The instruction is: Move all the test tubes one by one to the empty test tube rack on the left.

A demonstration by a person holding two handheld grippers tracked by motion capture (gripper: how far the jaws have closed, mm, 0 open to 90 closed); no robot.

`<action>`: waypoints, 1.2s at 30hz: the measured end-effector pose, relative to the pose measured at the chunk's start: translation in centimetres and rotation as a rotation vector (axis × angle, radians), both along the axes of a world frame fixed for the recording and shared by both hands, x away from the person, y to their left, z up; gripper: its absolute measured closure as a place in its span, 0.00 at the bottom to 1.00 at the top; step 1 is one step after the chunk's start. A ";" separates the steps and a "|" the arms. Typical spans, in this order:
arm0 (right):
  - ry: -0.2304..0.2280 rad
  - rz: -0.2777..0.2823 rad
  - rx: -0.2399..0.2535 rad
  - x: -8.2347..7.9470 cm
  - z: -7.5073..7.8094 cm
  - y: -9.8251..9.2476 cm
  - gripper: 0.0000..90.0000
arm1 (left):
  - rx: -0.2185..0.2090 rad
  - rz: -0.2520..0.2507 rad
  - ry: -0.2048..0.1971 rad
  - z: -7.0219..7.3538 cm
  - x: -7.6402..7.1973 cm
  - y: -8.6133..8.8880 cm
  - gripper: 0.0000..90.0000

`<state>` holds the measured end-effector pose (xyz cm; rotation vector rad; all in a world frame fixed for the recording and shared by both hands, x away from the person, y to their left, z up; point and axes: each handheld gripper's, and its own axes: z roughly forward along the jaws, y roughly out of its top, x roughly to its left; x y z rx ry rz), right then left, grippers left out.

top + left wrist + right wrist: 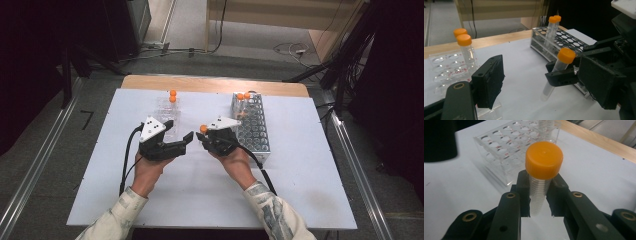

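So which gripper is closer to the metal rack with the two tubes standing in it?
Right. The right gripper, shut on an orange-capped tube, sits just beside the metal rack. The left gripper, fingers open, is farther off, next to the clear rack.

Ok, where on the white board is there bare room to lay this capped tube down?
Bare: the near strip of the white board in front of both hands, and its far left corner beside the clear rack. Crowded: the middle, between clear rack and metal rack, where both grippers meet.

Right tool (206, 136) grips orange-capped tube (203, 129) above table (300, 190).
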<state>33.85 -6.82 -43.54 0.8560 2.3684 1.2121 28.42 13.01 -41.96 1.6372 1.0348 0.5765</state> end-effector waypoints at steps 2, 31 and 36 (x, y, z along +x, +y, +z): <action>-0.003 0.017 0.001 -0.3 0.0 0.3 0.79 | 0.006 -0.003 0.002 -0.1 0.1 -0.2 0.24; 0.007 0.090 -0.004 -1.7 0.0 2.0 0.79 | 0.054 -0.086 -0.021 -0.9 -0.1 -1.7 0.73; 0.011 0.089 -0.002 -1.7 0.0 2.0 0.79 | 0.057 -0.084 -0.026 -0.9 -0.2 -1.8 0.76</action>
